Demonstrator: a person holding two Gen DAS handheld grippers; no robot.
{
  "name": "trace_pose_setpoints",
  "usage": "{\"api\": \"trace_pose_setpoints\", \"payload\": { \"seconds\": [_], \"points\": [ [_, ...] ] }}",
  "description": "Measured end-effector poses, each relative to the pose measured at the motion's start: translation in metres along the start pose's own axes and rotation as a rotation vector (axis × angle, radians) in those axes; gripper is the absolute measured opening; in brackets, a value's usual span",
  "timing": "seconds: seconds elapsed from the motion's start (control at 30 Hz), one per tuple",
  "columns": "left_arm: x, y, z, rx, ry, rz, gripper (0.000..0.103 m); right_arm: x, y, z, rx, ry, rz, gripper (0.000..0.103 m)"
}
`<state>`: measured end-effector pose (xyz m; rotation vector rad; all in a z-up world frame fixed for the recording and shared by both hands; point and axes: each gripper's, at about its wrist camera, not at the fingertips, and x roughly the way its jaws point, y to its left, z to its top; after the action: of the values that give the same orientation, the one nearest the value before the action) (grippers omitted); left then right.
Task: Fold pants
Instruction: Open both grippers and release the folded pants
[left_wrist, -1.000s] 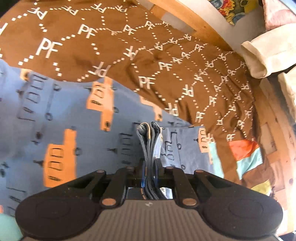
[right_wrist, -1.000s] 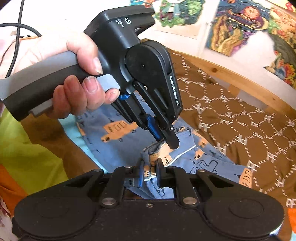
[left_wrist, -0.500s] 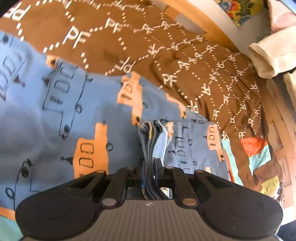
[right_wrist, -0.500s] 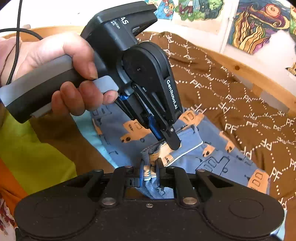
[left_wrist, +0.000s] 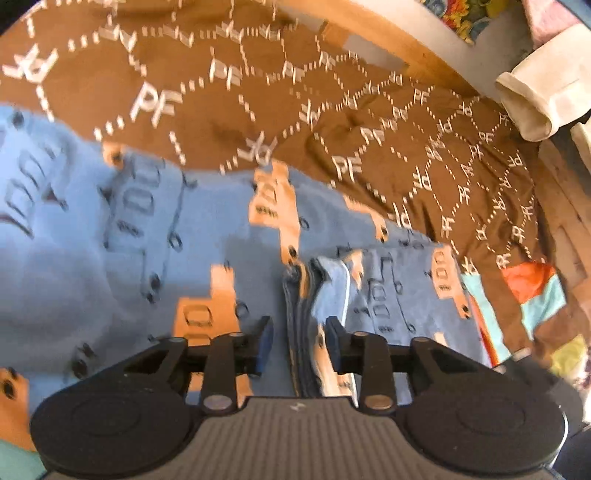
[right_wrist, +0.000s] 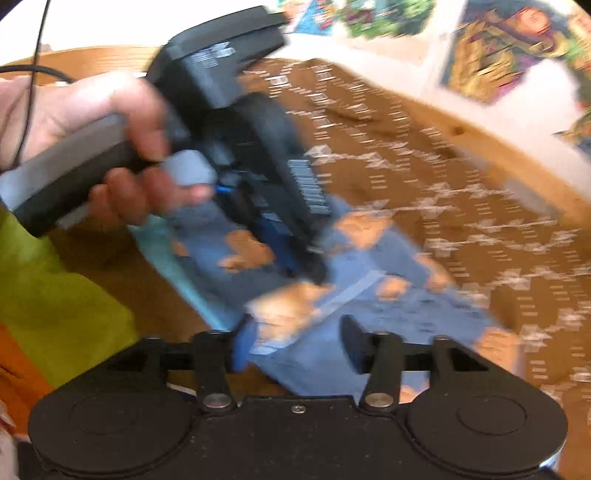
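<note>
Blue pants (left_wrist: 110, 266) with orange trucks lie spread on the brown bedspread (left_wrist: 369, 122). Left gripper (left_wrist: 299, 343) stands open, a bunched fold of pants between its fingers, apparently untouched. Right gripper (right_wrist: 295, 347) gapes wide over the pants' edge, gripping nothing; that view is badly blurred.

brown bedspread (left_wrist: 332, 122) with white "pf" lettering and dotted hexagon lines lying across bed, showing mild creases. wooden bed frame (left_wrist: 373, 40) running along far edge of bedspread. cream cloth (left_wrist: 532, 99) hanging over frame at right. orange and teal patchwork (left_wrist: 535, 291) showing at bedspread's right end. colourful posters (right_wrist: 491, 55) hanging on white wall, blurred. lime-green fabric (right_wrist: 48, 288) lying at left, orange patch below it.
</note>
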<state>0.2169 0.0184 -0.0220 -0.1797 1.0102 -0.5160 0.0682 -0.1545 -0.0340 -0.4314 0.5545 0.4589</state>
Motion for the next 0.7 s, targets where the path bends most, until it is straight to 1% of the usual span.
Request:
{"api": "trace_pose_setpoints", "payload": {
  "seconds": [0.03,0.07,0.1,0.13,0.17,0.23,0.3,0.33,0.43,0.53,0.57,0.63,0.7],
  "points": [
    [-0.002,-0.001,0.000,0.009,-0.029,0.021,0.040,-0.004,-0.006,-0.003,-0.006,0.000,-0.051,0.062],
    [-0.003,-0.004,0.000,0.023,-0.066,0.050,0.046,-0.007,-0.013,-0.005,-0.012,0.003,-0.103,0.062],
    [-0.002,-0.007,0.000,0.041,-0.097,0.078,0.050,-0.009,-0.023,-0.008,-0.017,0.008,-0.167,0.067],
    [0.000,-0.011,0.001,0.064,-0.119,0.099,0.053,-0.008,-0.032,-0.011,-0.018,0.012,-0.217,0.071],
    [0.003,-0.015,0.002,0.088,-0.128,0.111,0.055,-0.006,-0.045,-0.013,-0.012,0.024,-0.275,0.076],
    [0.011,-0.021,0.005,0.117,-0.128,0.117,0.055,0.002,-0.069,-0.014,0.023,0.046,-0.368,0.079],
    [0.018,-0.023,0.007,0.129,-0.134,0.129,0.055,0.013,-0.091,-0.016,0.045,0.058,-0.436,0.086],
    [0.021,-0.024,0.006,0.133,-0.137,0.136,0.055,0.021,-0.100,-0.016,0.049,0.066,-0.462,0.086],
    [0.026,-0.022,0.003,0.149,-0.143,0.143,0.056,0.046,-0.119,-0.017,0.033,0.085,-0.479,0.086],
    [0.028,-0.024,0.000,0.198,-0.142,0.155,0.056,0.066,-0.128,-0.025,-0.013,0.134,-0.515,0.086],
    [0.028,-0.026,0.000,0.213,-0.142,0.161,0.056,0.069,-0.133,-0.030,-0.014,0.153,-0.528,0.086],
    [0.028,-0.027,-0.001,0.226,-0.141,0.165,0.056,0.068,-0.144,-0.037,0.013,0.160,-0.559,0.093],
    [0.026,-0.026,-0.002,0.231,-0.142,0.161,0.056,0.063,-0.148,-0.041,0.027,0.169,-0.606,0.094]
  ]
}}
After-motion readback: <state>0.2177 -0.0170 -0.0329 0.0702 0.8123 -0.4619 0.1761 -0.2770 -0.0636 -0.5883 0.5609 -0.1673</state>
